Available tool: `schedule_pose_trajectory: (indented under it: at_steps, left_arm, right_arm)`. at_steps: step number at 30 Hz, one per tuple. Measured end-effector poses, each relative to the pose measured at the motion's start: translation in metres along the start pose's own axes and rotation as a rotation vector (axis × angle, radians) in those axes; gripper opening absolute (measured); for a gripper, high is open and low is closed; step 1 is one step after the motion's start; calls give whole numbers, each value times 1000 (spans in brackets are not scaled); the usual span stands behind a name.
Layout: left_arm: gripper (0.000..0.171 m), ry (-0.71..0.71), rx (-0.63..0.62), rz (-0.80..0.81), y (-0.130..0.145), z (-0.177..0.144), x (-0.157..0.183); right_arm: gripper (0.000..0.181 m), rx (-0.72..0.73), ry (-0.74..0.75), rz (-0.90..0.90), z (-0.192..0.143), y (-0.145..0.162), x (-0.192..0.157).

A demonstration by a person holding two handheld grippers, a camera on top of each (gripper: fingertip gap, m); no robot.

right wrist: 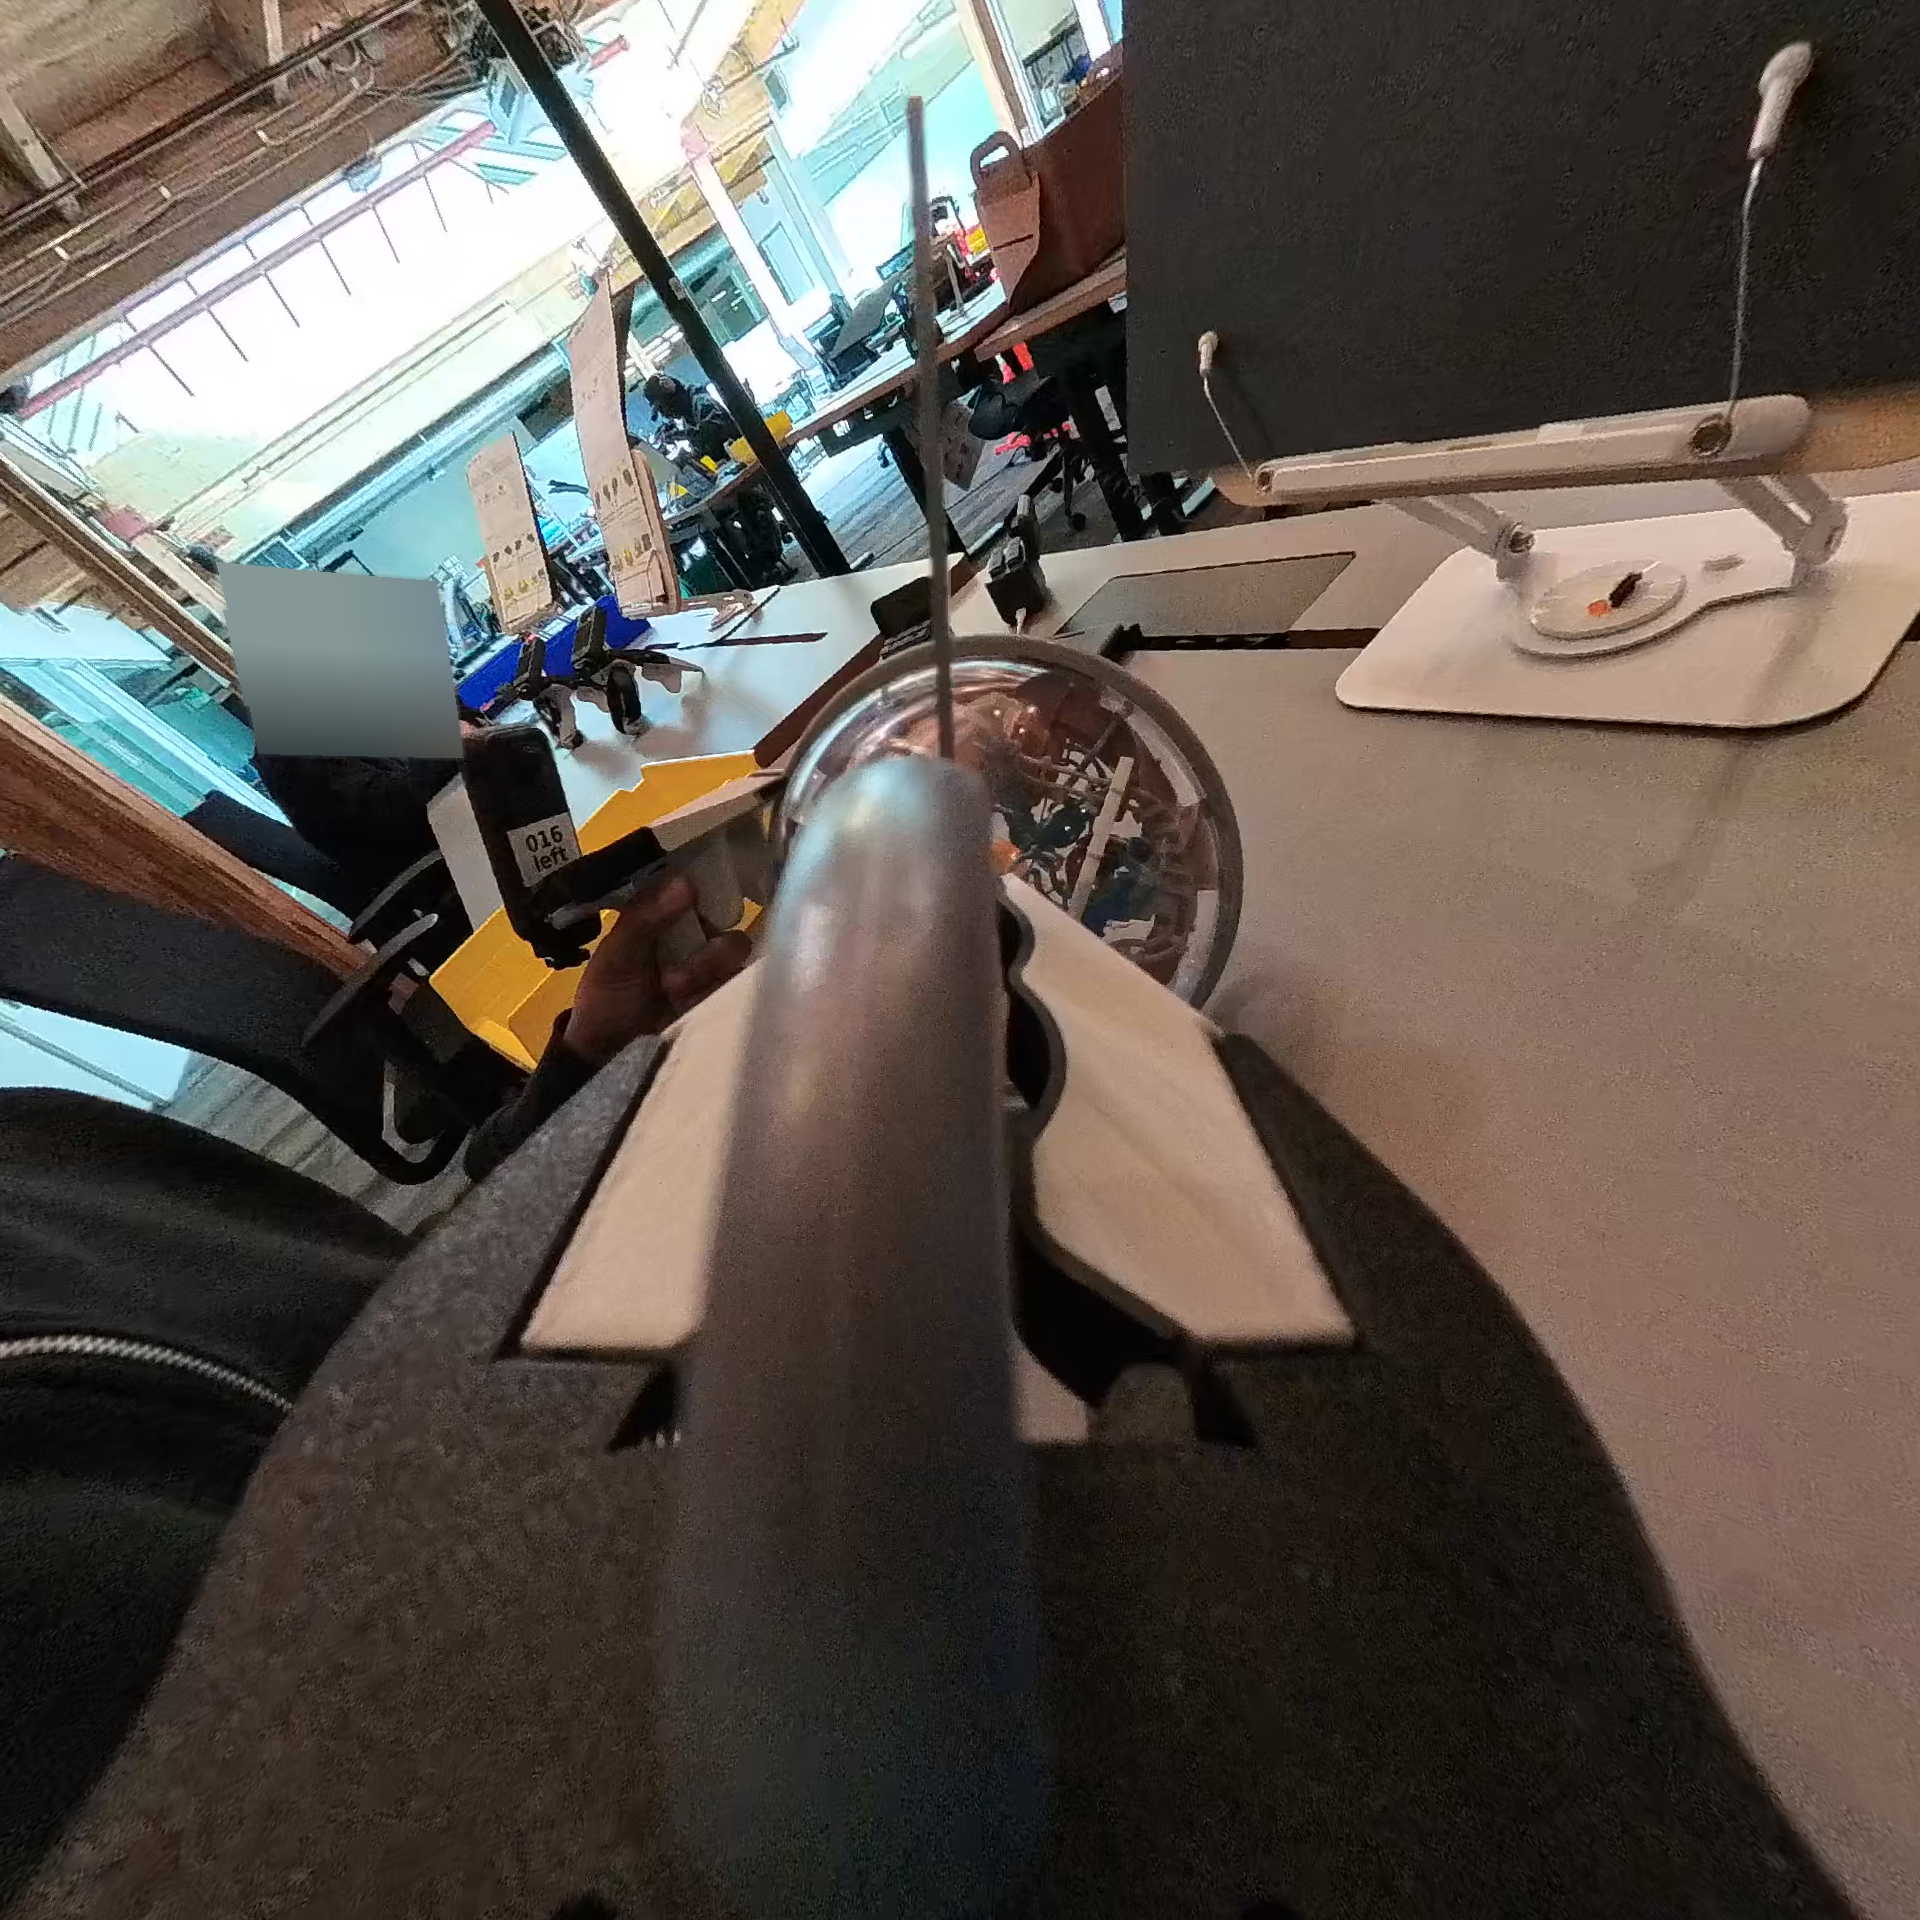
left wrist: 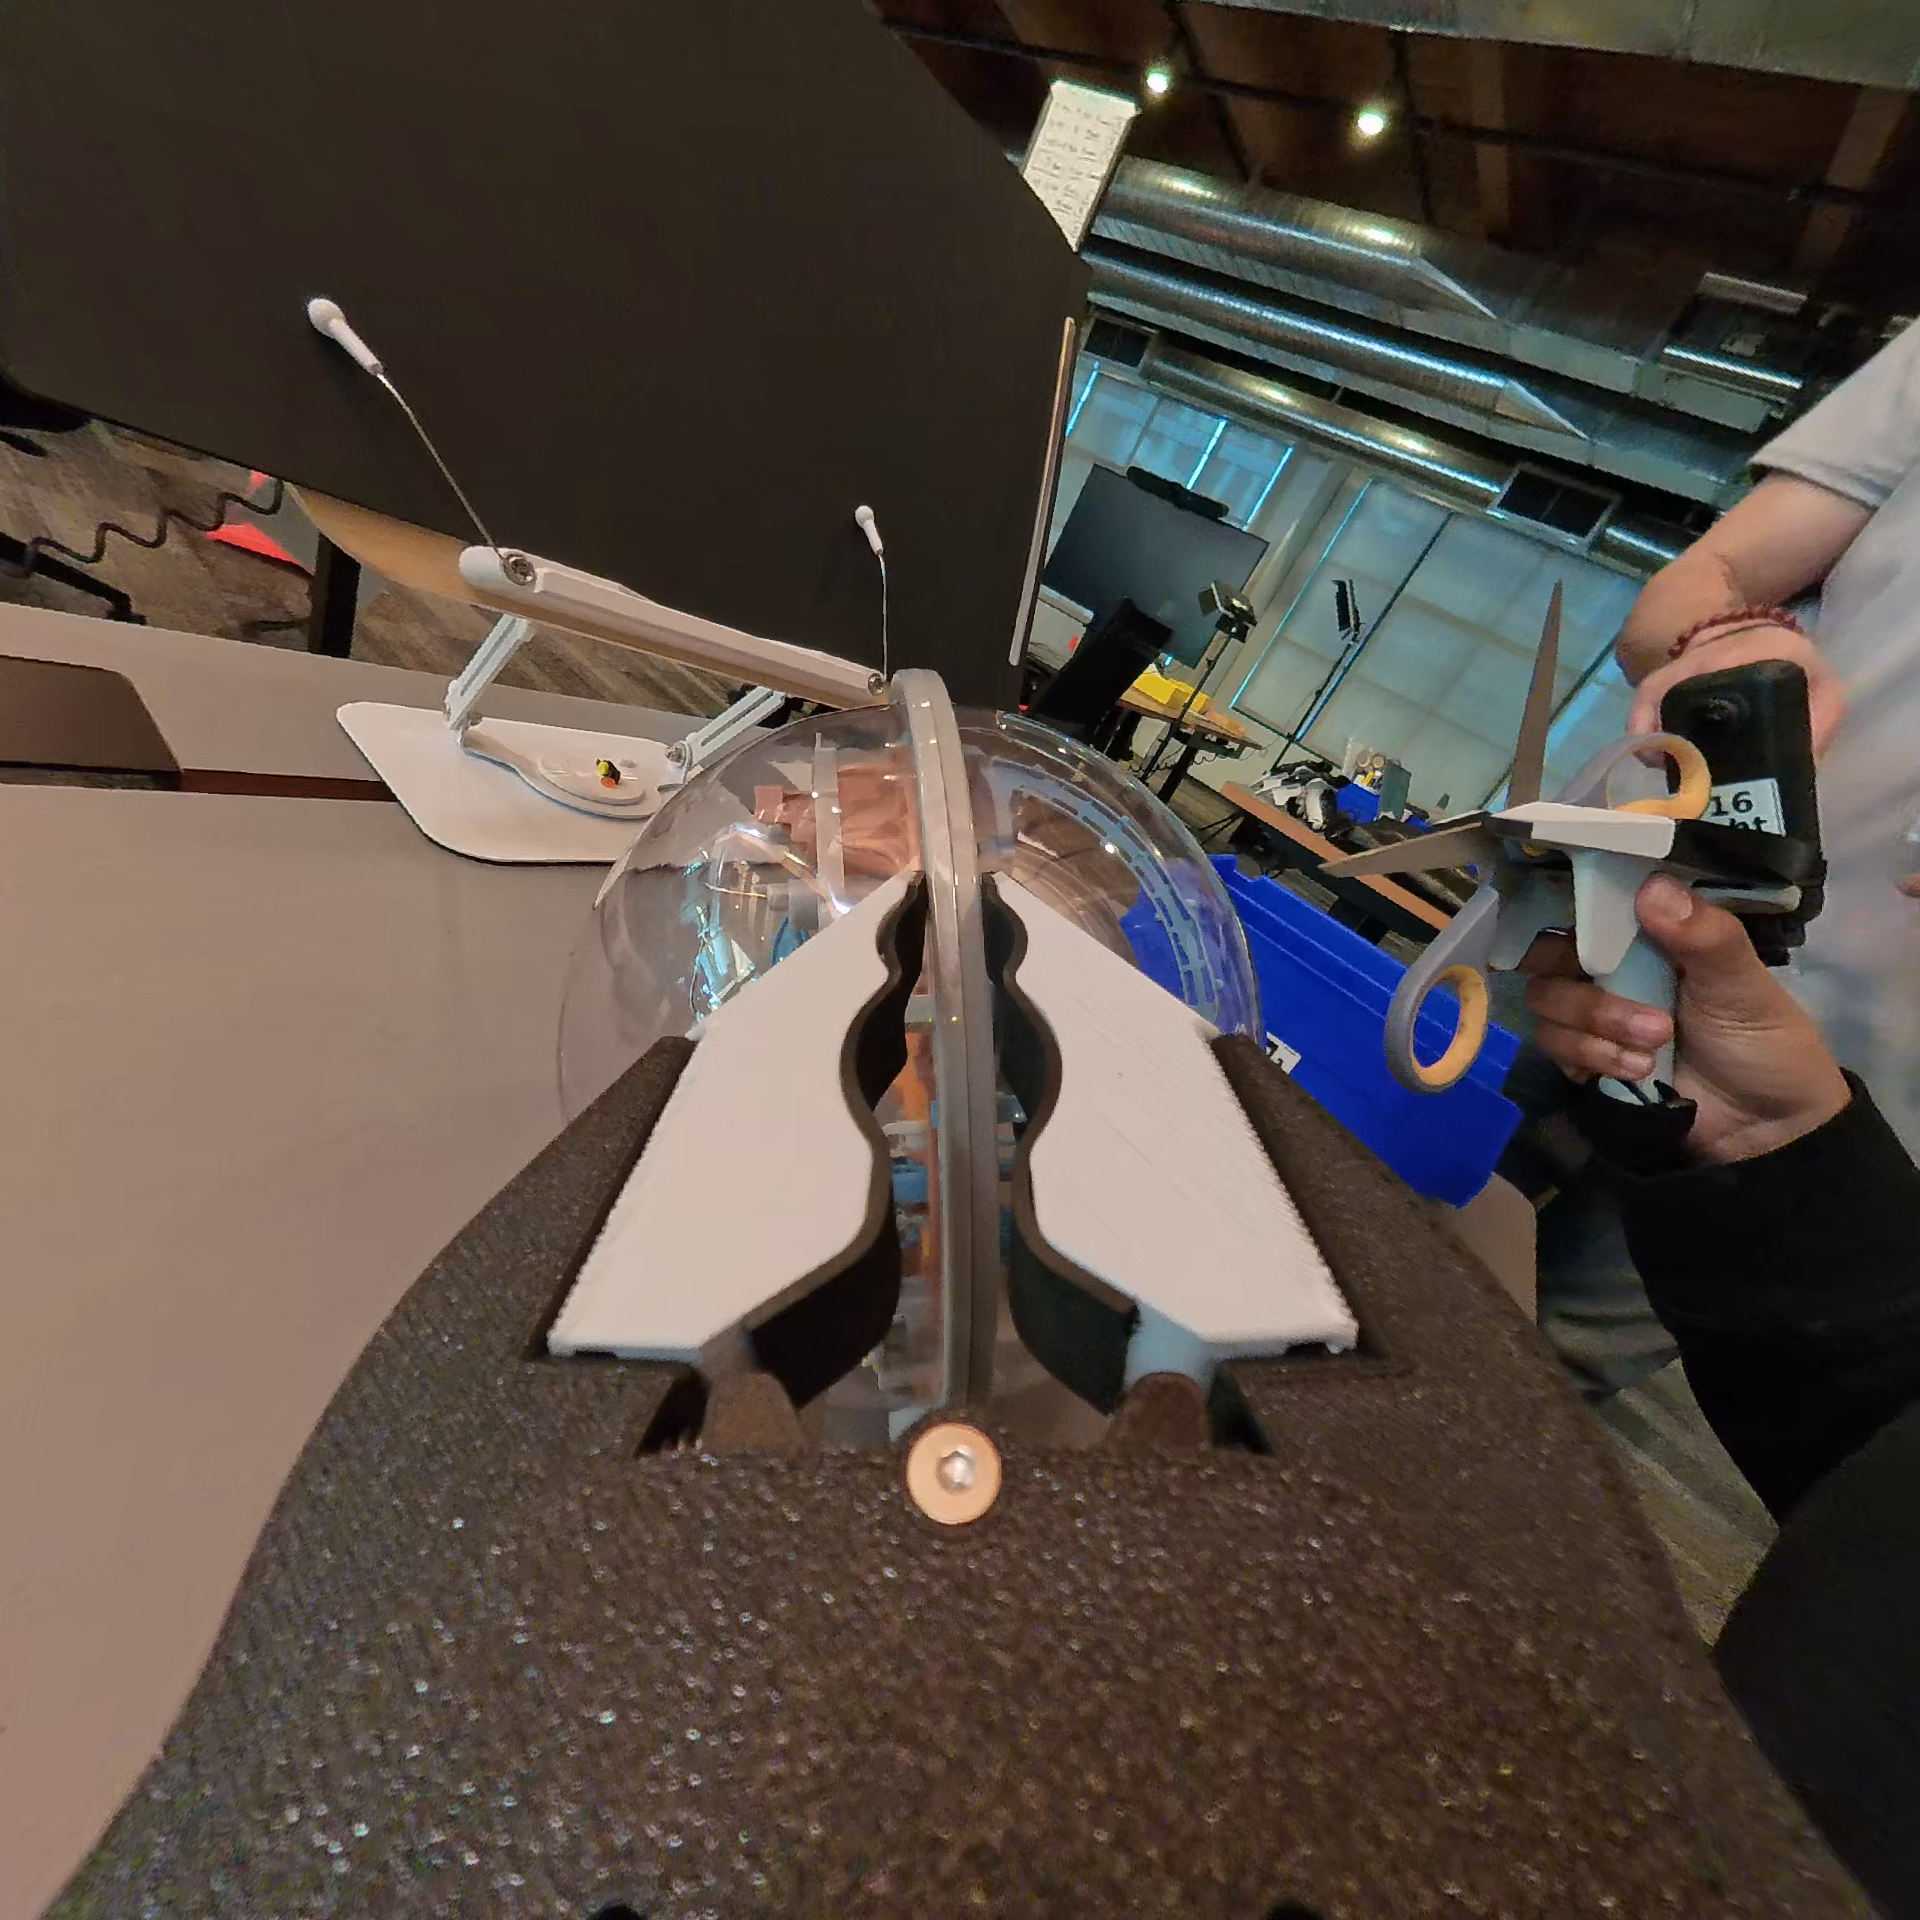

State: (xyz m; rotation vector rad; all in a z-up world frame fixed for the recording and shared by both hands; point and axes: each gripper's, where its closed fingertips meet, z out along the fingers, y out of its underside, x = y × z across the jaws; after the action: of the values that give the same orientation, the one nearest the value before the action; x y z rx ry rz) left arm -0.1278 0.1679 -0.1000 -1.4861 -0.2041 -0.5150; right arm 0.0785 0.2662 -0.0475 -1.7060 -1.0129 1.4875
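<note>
Grey counter [left wrist: 208, 1039]: left claw [left wrist: 951, 914] pinching clear sphere's [left wrist: 727, 883] rim, right claw [right wrist: 894, 935] clamped on scissors [right wrist: 883, 1143]

One clear sphere [left wrist: 727, 935], one scissors [left wrist: 1496, 862], two tools [left wrist: 951, 904].

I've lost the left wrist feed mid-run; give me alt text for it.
The left hand-held gripper is shut on the grey rim of a clear plastic sphere above a beige table. To the right, a hand holds the right hand-held gripper, shut on open grey-and-yellow scissors. Behind the sphere stands a white folding stand.
</note>
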Motion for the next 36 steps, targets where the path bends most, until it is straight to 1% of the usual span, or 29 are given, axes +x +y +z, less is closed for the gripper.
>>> schedule_pose_trajectory:
  at_steps: [4, 7, 11, 13, 16, 21, 24, 31, 36]
  left_arm:
    - [10, -7, 8, 8, -1, 0, 0]
    - [20, 3, 33, 9, -7, -3, 4]
    - [25, -14, 9, 23, -6, -4, 3]
    - [26, -24, 8, 31, -6, -5, 3]
    - [33, -56, 6, 47, -7, -10, 3]
    - [36, -79, -1, 81, -7, -17, 6]
    - [36, -86, 16, 80, -10, -24, 8]
    - [36, -98, 21, 86, -11, -35, 9]
    - [36, -112, 29, 94, -13, -43, 8]
  right_arm:
    - [16, -10, 24, 25, 4, 7, 11]
    - [16, -37, 68, 20, 5, 14, 21]
    - [16, -105, 156, -12, 4, 21, 34]
    - [16, -159, 199, -12, 4, 29, 42]
    - [17, -270, 263, -4, 5, 43, 58]
    - [17, -447, 294, 28, 11, 70, 81]
    - [17, -513, 306, 44, 17, 83, 92]
    - [16, -539, 354, 83, 25, 101, 115]
    - [16, -495, 353, 97, 25, 100, 114]
